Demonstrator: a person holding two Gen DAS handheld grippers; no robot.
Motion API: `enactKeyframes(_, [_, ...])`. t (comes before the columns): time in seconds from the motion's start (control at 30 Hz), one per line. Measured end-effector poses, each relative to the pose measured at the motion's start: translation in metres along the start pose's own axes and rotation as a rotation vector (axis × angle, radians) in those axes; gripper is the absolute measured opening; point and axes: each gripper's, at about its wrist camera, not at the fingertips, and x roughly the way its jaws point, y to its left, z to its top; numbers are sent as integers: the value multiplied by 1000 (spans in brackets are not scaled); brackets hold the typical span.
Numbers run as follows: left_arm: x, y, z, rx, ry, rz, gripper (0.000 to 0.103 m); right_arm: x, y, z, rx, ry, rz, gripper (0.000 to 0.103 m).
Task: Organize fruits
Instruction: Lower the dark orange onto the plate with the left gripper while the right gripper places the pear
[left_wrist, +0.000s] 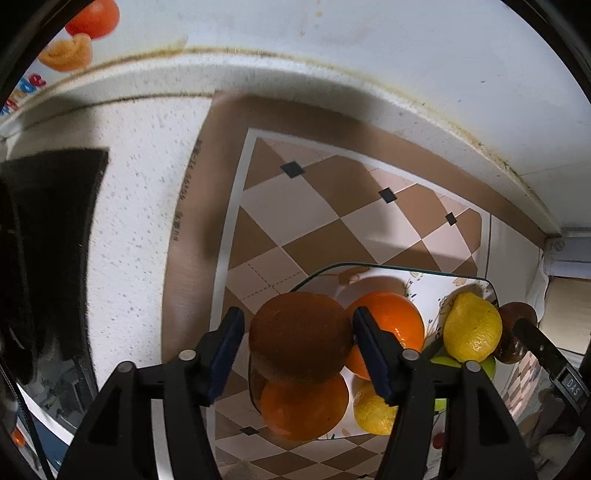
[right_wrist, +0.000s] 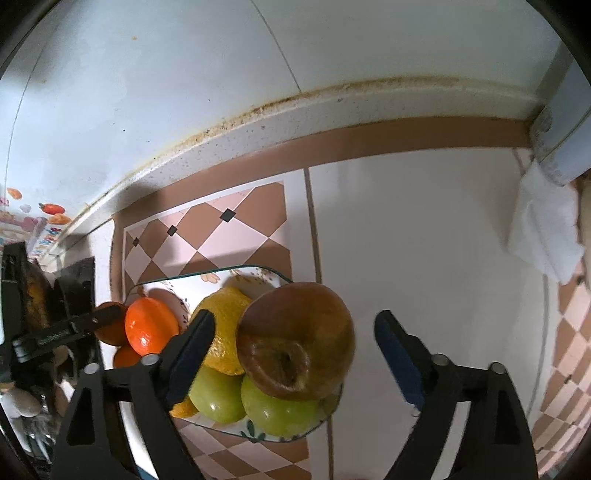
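A glass plate (left_wrist: 406, 268) with a flower pattern holds oranges (left_wrist: 391, 325), lemons (left_wrist: 472, 328) and green apples (right_wrist: 218, 395). My left gripper (left_wrist: 299, 345) stands around a brown kiwi (left_wrist: 301, 336) that sits on top of an orange (left_wrist: 304, 410) at the plate's left side; small gaps show beside the kiwi. My right gripper (right_wrist: 295, 347) is open around a brown bruised apple (right_wrist: 295, 339) that rests on the green apples (right_wrist: 280, 413) at the plate's right side. The right pad stands well off the fruit. The plate also shows in the right wrist view (right_wrist: 207, 277).
The plate sits on a checkered brown and cream mat (left_wrist: 314, 206) on a white counter (right_wrist: 413, 240) by a white tiled wall (right_wrist: 184, 74). A black object (left_wrist: 48, 229) stands at the left. A white cloth (right_wrist: 543, 229) hangs at the far right.
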Motion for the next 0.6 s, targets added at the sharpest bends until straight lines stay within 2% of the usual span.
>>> enactKeyframes(0.07, [-8,-2,-2,-1,-17,24,80,-8,6,-4,-31,-18,-36,95])
enactKeyframes(0.13, [-16,-5,-3,13,-49,59,81,-16,12,-11,-60,-36,-65,95])
enactKeyframes(0.2, [-23,-8,-7,27,-75,90,91,-22,18,-19,-85,-50,-99,96])
enactKeyframes(0.4, [-45,-12,-31,34,-141,93,92,-44,37,-54,-150,-105,-166,96])
enactKeyframes(0.6, [-67,-27,-77,62,-240,153,92,-56,44,-90,-169,-130,-195,96])
